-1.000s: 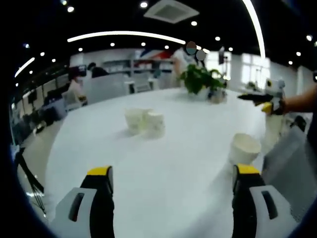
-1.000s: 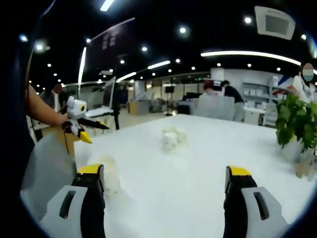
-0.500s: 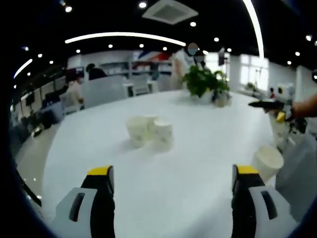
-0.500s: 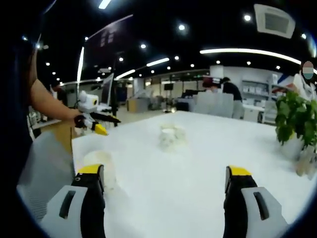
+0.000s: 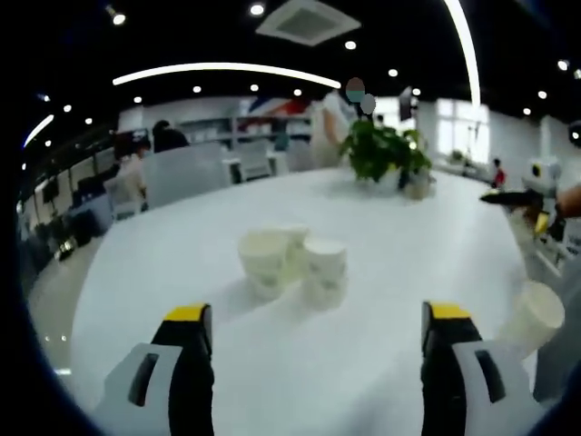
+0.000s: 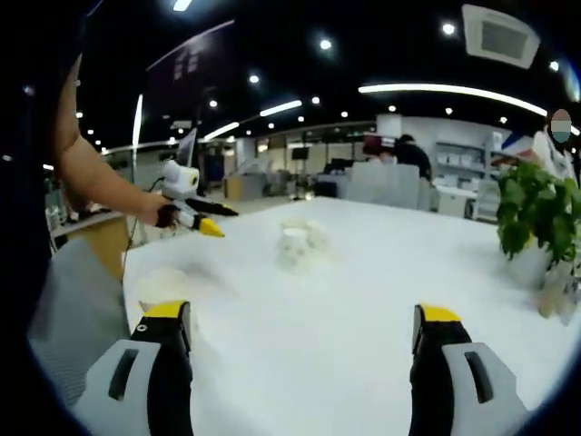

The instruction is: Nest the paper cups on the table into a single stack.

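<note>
Three white paper cups [image 5: 290,256] stand close together on the white table [image 5: 163,272], straight ahead of my left gripper [image 5: 316,329], whose jaws are wide open and empty. A lone paper cup [image 5: 536,313] sits near the table edge to the right. In the right gripper view the cup cluster [image 6: 298,243] lies farther off, the lone cup [image 6: 162,289] is just above the left jaw, and my right gripper [image 6: 304,331] is open with nothing in it. The left gripper [image 6: 195,213], held by a hand, hovers left of the cluster.
A potted plant [image 5: 386,154] stands at the far side of the table, also at the right edge [image 6: 531,213] of the right gripper view. The right gripper [image 5: 525,195] hangs beyond the table's right edge. People and desks fill the office behind.
The left gripper has moved closer to the cup cluster, which now looks larger; the lone cup has slid to its lower right. In the right gripper view the left gripper has advanced toward the cluster.
</note>
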Demonstrator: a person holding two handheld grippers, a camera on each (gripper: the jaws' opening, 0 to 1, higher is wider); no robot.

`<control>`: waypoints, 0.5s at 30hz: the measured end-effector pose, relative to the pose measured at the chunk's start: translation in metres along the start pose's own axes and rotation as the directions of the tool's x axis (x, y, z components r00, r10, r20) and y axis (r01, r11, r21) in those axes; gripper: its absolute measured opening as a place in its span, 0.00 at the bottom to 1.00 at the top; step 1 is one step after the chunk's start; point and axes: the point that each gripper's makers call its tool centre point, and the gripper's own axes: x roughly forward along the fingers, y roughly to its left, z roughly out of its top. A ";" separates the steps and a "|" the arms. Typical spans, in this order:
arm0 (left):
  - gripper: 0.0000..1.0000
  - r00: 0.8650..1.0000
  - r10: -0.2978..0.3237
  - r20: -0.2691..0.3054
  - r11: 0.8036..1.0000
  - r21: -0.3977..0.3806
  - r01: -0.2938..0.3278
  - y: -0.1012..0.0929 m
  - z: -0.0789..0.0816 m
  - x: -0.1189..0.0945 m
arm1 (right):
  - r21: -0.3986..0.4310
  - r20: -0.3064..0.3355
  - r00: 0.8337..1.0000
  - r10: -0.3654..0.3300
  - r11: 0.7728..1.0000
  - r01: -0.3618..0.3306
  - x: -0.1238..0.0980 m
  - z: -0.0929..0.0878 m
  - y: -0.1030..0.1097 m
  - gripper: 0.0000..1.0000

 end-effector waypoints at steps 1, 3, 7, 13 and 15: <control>0.93 1.000 0.001 0.003 1.000 -0.001 -0.001 0.003 0.002 0.004 | -0.004 0.008 1.000 -0.001 1.000 0.001 0.000 0.001 0.000 1.00; 0.93 1.000 0.002 0.013 1.000 -0.013 -0.002 0.010 0.006 0.013 | -0.007 -0.006 1.000 -0.006 1.000 0.006 0.000 0.000 -0.002 1.00; 0.94 1.000 0.004 0.026 1.000 -0.009 -0.004 0.021 0.014 0.033 | -0.012 -0.025 1.000 -0.018 1.000 0.017 -0.001 -0.003 -0.006 1.00; 0.86 0.999 0.014 0.036 1.000 0.002 -0.014 0.036 0.019 0.057 | -0.008 -0.040 0.999 -0.025 1.000 0.024 -0.001 -0.006 -0.009 1.00; 0.86 0.998 0.031 0.049 0.999 -0.017 -0.030 0.042 0.022 0.064 | -0.009 -0.047 0.999 -0.021 1.000 0.020 0.001 -0.007 -0.008 1.00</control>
